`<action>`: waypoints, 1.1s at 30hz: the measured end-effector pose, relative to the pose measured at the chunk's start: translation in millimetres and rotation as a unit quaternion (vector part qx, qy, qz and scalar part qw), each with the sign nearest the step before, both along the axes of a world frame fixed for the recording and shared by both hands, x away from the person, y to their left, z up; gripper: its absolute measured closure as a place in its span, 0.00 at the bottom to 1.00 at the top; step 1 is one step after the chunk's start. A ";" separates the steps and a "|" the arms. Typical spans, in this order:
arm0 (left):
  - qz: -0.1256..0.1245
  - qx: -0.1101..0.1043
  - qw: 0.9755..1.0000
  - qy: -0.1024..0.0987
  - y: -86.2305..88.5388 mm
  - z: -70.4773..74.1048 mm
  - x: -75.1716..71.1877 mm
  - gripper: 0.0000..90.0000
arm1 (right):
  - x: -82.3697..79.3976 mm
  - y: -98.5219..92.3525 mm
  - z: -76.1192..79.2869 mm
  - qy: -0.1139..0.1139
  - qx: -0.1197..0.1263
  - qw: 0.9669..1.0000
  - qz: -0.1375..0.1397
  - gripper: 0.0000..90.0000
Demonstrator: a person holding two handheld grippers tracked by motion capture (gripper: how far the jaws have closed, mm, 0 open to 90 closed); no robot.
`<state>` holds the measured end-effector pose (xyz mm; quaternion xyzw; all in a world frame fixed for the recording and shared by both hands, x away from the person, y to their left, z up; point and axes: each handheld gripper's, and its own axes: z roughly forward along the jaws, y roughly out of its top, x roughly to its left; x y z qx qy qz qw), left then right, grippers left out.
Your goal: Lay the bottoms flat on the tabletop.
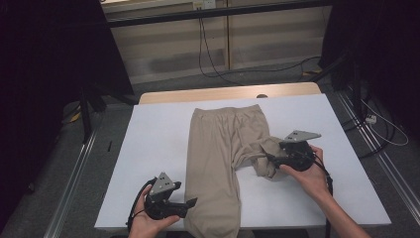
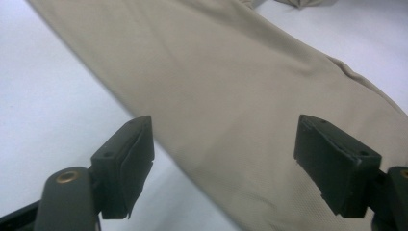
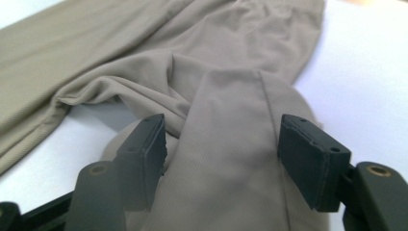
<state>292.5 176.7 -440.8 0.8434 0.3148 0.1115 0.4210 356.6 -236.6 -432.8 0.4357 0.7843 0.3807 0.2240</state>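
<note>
Lying lengthwise on the white table [image 1: 148,148], beige trousers [image 1: 218,148] with a gathered elastic waistband at the far end; thin, finely ribbed, matte fabric. One leg runs straight to the near edge and hangs over it; the other is folded back and bunched in soft creases. Left gripper [image 1: 190,202], jaws spread, nothing clamped, at the straight leg's edge. Right gripper [image 1: 267,157], jaws parted, straddles the bunched leg unpinched.
</note>
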 end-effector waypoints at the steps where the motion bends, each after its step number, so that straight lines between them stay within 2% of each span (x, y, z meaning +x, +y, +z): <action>1: 0.001 -0.001 1.000 0.000 0.3 0.1 0.1 0.24 | 2.2 0.8 -4.3 0.008 -0.006 1.000 -0.003 0.38; 2: 0.002 -0.003 1.000 0.000 0.6 0.2 -0.3 0.24 | 3.2 1.4 -8.4 0.018 -0.010 1.000 -0.001 0.43; 4: 0.000 -0.004 1.000 0.000 0.7 0.5 -1.0 0.24 | 1.5 2.1 -12.6 0.028 -0.020 0.999 0.006 0.73; 6: 0.000 -0.004 1.000 -0.002 0.8 0.9 -1.5 0.24 | -1.4 0.5 -11.5 0.026 -0.018 0.999 0.003 0.89; 8: -0.001 -0.004 1.000 -0.001 1.1 0.9 -1.7 0.24 | -6.1 -3.1 -7.8 0.022 -0.009 1.000 0.007 0.94; 12: 0.000 -0.002 1.000 -0.001 2.4 0.6 -0.9 0.24 | -24.7 -13.4 -2.7 0.023 0.015 0.999 0.016 0.93; 16: 0.002 -0.001 1.000 -0.002 0.4 -0.4 -0.4 0.24 | -46.7 -20.7 -1.6 0.028 0.017 0.999 0.021 0.93; 20: -0.002 0.004 1.000 -0.001 -1.8 -0.3 -0.8 0.24 | -66.7 -25.6 -10.3 0.057 0.000 0.998 0.037 0.92; 22: -0.002 0.004 1.000 -0.001 -1.8 -0.5 -0.5 0.24 | -76.7 -28.5 -17.9 0.091 -0.006 0.995 0.045 0.90; 24: 0.000 0.003 1.000 0.000 -1.6 -0.8 0.0 0.24 | -83.7 -31.2 -17.9 0.087 -0.009 0.995 0.051 0.84; 25: 0.001 0.001 1.000 0.002 -1.8 -1.0 0.3 0.24 | -84.9 -32.1 -15.8 0.083 -0.004 0.995 0.051 0.81; 27: 0.000 0.003 1.000 0.000 -1.9 -0.9 0.5 0.24 | -84.9 -32.5 -7.2 0.062 0.012 0.997 0.045 0.68; 29: 0.001 0.003 1.000 0.001 -2.6 -1.2 0.3 0.24 | -81.3 -29.1 2.2 0.039 0.020 0.998 0.048 0.65; 31: 0.000 0.005 1.000 0.003 -2.9 -1.3 0.7 0.24 | -75.6 -22.1 9.4 0.016 0.017 0.999 0.044 0.59; 33: 0.000 0.007 1.000 0.001 -3.1 -1.5 1.0 0.24 | -65.2 -8.8 15.2 -0.001 0.014 0.998 0.060 0.61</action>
